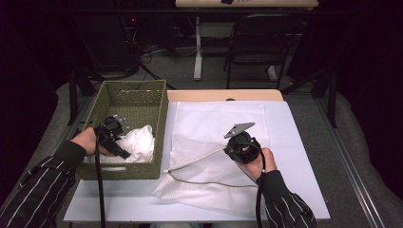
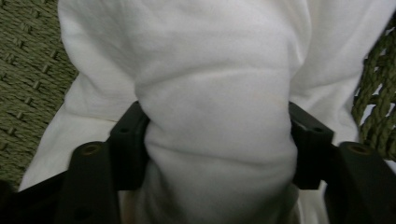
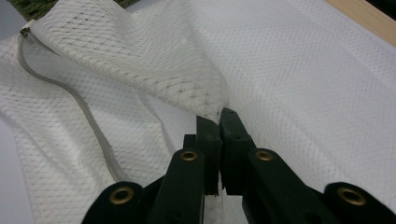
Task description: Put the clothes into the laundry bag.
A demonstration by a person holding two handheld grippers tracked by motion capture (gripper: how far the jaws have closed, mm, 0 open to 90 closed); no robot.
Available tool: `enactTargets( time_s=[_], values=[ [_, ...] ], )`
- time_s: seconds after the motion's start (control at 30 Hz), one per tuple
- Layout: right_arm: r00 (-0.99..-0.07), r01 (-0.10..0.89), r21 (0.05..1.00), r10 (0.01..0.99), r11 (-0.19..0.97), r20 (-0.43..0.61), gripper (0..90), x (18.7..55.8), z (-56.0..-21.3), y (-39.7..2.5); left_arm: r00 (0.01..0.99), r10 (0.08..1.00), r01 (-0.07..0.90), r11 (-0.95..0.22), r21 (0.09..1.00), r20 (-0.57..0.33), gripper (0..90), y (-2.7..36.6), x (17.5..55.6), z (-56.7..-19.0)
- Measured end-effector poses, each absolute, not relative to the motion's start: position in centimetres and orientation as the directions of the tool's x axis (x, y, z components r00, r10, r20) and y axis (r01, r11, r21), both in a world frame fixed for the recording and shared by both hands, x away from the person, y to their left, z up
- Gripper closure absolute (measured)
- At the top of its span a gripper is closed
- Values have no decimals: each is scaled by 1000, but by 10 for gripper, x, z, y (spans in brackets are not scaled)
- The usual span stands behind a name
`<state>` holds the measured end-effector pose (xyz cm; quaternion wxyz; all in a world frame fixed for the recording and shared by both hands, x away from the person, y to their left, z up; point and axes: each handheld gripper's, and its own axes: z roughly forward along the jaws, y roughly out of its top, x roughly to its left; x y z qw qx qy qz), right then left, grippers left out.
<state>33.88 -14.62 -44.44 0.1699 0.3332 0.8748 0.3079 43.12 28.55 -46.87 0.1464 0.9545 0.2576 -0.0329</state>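
From my remote seat I see a green woven basket (image 1: 142,97) at the table's left side, and in it lies a crumpled white garment (image 1: 138,142), bunched toward the basket's near right corner. In the left gripper view the same white cloth (image 2: 215,93) fills the space between the two black jaws, which stand apart and press into a thick fold from both sides, so I read the left gripper (image 1: 119,149) as gripping the garment inside the basket. The basket's weave (image 2: 28,70) shows behind the cloth on both sides.

My left hand (image 1: 88,140) reaches in over the basket's near left wall, striped sleeve trailing back to the table edge. My right hand (image 1: 261,159) sits near the middle of the table, holding the right gripper (image 1: 227,148) pointed left toward the basket. In the right gripper view its jaws are pinched nearly together on the edge of a white mesh laundry bag (image 3: 140,70), lifting that flap off the layer beneath. A grey zipper strip (image 3: 88,116) curves along the bag's opening; I think its metal end (image 3: 25,31) lies near the basket, though the view there is dim.

The mesh bag (image 1: 209,175) lies spread on a white sheet (image 1: 294,142) covering the table. Between the two grippers stands the basket's right wall (image 1: 160,133).
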Motion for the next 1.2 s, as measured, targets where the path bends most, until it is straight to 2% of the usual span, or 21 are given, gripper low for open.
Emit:
enactTargets(
  time_s=[0.07, 0.17, 0.63, 0.7, 0.8, 0.87, 1.0, 1.2],
  values=[
    [-721, 477, 652, 687, 590, -95, 884, 339, -445, -146, 867, 481, 498, -823, 274, -133, 473, 287, 431, -468],
    [-719, 480, 650, 689, 588, -92, 884, 339, -445, -146, 867, 486, 497, -820, 285, -113, 523, 287, 429, -466],
    [-716, 479, 651, 691, 589, -98, 884, 339, -444, -147, 809, 587, 561, -760, 330, -24, 592, 290, 430, -448],
    [-716, 478, 651, 691, 590, -100, 884, 339, -444, -146, 810, 586, 562, -758, 331, -33, 596, 289, 430, -448],
    [-718, 477, 651, 689, 591, -100, 884, 339, -444, -146, 825, 564, 547, -778, 310, -40, 539, 287, 429, -449],
    [-719, 476, 650, 688, 592, -100, 884, 339, -444, -146, 826, 563, 546, -787, 288, -27, 423, 286, 430, -448],
    [-717, 480, 651, 691, 589, -97, 884, 338, -444, -145, 846, 534, 516, -816, 259, -5, 284, 281, 432, -446],
    [-720, 476, 650, 687, 593, -99, 884, 339, -444, -146, 855, 517, 511, -827, 234, -39, 43, 276, 436, -451]
  ],
)
